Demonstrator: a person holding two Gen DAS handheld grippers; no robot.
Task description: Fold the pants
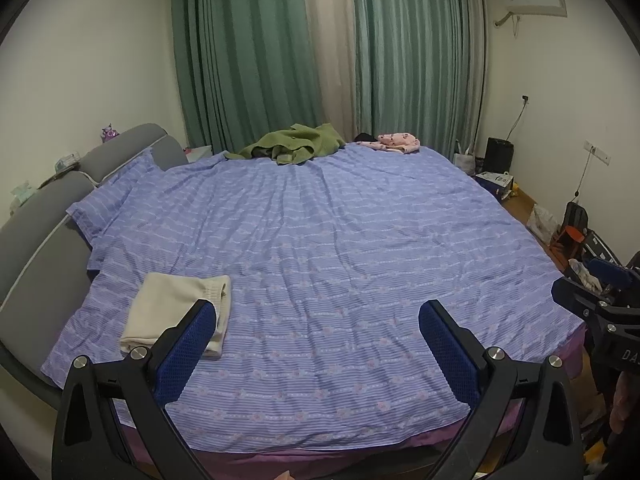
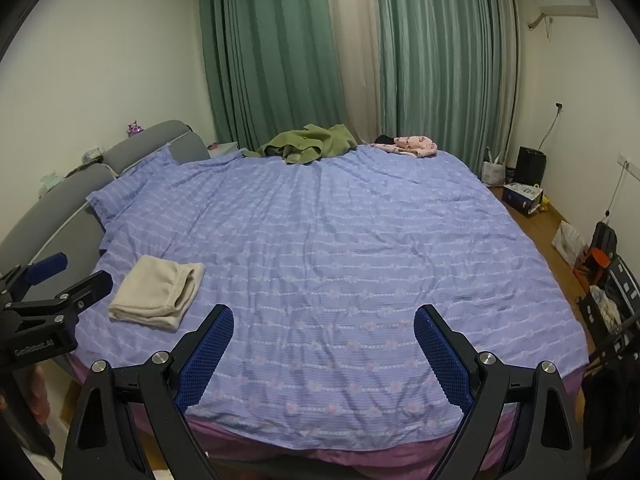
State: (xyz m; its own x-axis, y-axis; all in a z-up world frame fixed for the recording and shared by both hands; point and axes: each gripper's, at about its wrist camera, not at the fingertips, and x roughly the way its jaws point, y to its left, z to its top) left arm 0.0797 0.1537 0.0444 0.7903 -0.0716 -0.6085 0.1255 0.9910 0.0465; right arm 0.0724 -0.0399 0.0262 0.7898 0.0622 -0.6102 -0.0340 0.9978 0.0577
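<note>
Both your claws, left claw (image 1: pixel 316 336) and right claw (image 2: pixel 324 340), gape empty; folded cream pants (image 1: pixel 180 312) lie forward-left, nearer your left.

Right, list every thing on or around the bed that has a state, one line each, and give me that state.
Cream pants: folded flat, near the bed's left edge.
Green garment: crumpled heap at the far edge.
Pink garment: bunched up, far right corner.
Bedspread: spread out, lightly wrinkled.
Curtains: drawn shut.
Left gripper: open, empty, above the bed.
Right gripper: open, empty, above the bed.
</note>
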